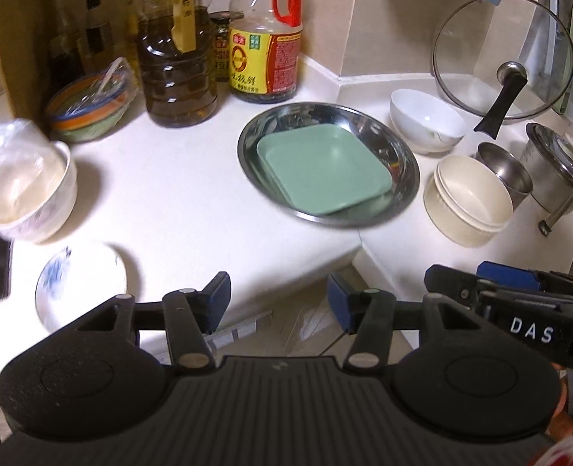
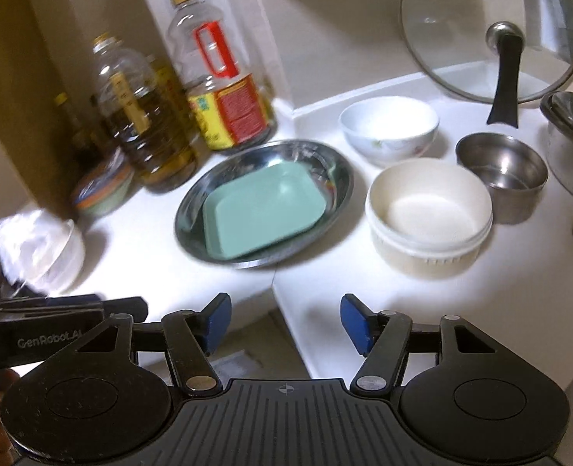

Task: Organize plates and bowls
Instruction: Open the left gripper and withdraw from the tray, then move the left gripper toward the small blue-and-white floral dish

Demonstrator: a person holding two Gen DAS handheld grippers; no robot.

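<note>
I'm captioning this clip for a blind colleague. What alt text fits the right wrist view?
A green square plate sits inside a round steel dish on a white counter, with a cream bowl, a white bowl and a steel cup to its right. The right gripper is open and empty.

steel plate (image 1: 407,163): 1 | green tray (image 1: 323,171): 1 | steel cup (image 1: 507,173): 1 | glass lid (image 1: 476,50): 1 | patterned saucer (image 1: 79,283): 1

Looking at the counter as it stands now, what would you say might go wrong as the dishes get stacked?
The small white plate with blue flowers lies at the counter's front edge; a nudge might send it off. The glass pot lid leans upright behind the white ceramic bowl and could topple if bumped. The green square plastic plate sits tilted inside the round steel dish, so it may slide.
</note>
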